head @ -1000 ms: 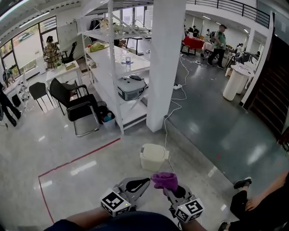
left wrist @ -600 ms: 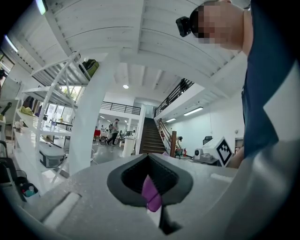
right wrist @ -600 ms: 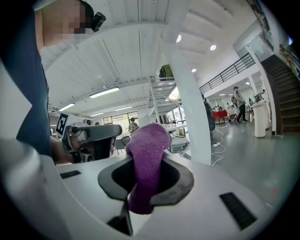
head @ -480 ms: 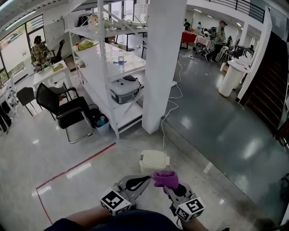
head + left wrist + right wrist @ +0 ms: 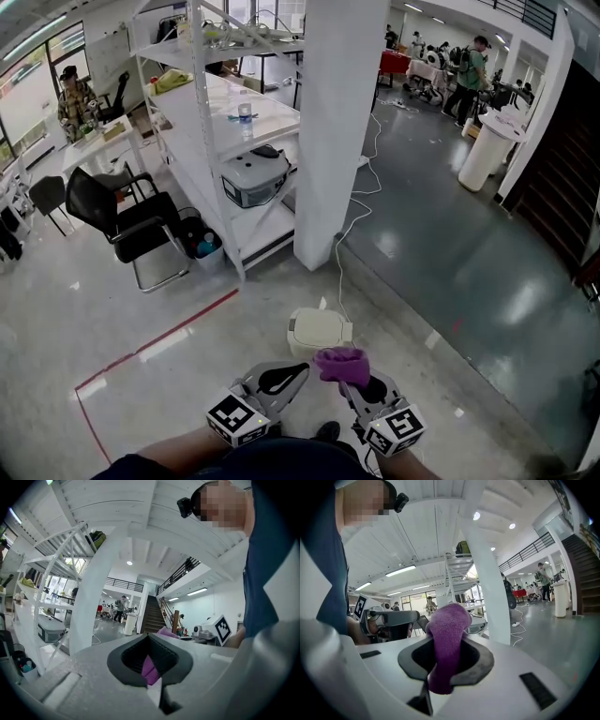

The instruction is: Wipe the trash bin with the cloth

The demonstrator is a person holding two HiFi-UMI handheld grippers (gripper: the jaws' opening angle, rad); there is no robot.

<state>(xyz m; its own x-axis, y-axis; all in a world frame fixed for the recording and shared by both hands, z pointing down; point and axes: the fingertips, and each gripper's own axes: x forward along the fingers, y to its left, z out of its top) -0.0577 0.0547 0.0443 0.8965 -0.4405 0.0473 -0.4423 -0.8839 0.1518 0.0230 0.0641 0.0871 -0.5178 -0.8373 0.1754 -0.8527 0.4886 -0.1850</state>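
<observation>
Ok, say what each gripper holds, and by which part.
Right gripper: the cloth, pinched by its lower end, the rest bunched above the jaws. Left gripper: nothing, jaws together.

Bin (image 5: pixel 319 330) front and left: bare floor (image 5: pixel 159 375), free | behind: pillar (image 5: pixel 328 141) stands near, gap narrow | right: cable (image 5: pixel 338 277) lies on floor beside bin | back-left: shelf (image 5: pixel 267 117) and chair (image 5: pixel 131 225), well apart

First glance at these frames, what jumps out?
The fuzzy purple cloth clamped in the right gripper, low centre of the head view. Just beyond it on the glossy floor stands the small cream lidded trash bin, near the foot of a broad white pillar.
</observation>
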